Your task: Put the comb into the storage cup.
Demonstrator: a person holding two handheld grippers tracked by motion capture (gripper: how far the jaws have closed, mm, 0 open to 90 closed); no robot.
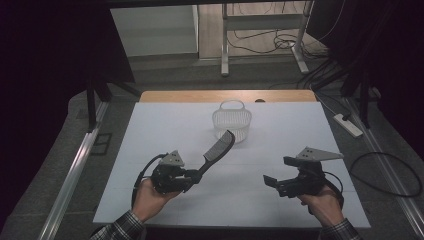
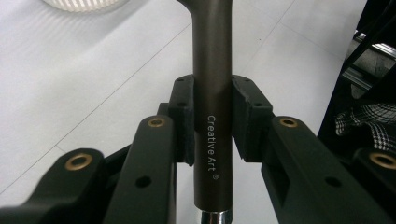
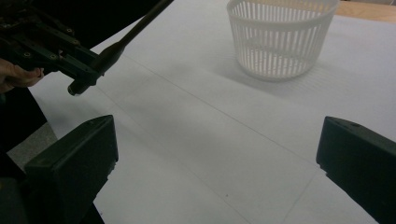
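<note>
A dark comb [image 1: 216, 150] with a long handle [image 2: 212, 93] marked "Creative Art" is clamped by its handle in my left gripper [image 1: 192, 176], held above the white table with the toothed end pointing up toward the basket. In the left gripper view the two pads [image 2: 184, 116] press both sides of the handle. The right gripper view shows the same comb handle [image 3: 126, 39] and left gripper [image 3: 88, 72] at upper left. My right gripper [image 1: 277, 180] hovers over the table's right front, jaws wide apart with nothing between them [image 3: 219, 158].
A white slotted plastic basket [image 1: 231, 125] with a handle stands at the table's far middle, also the basket [image 3: 280, 42] in the right gripper view. The white table sheet [image 1: 280, 135] ends at a wooden strip behind. A power strip [image 1: 348, 125] lies on the floor at right.
</note>
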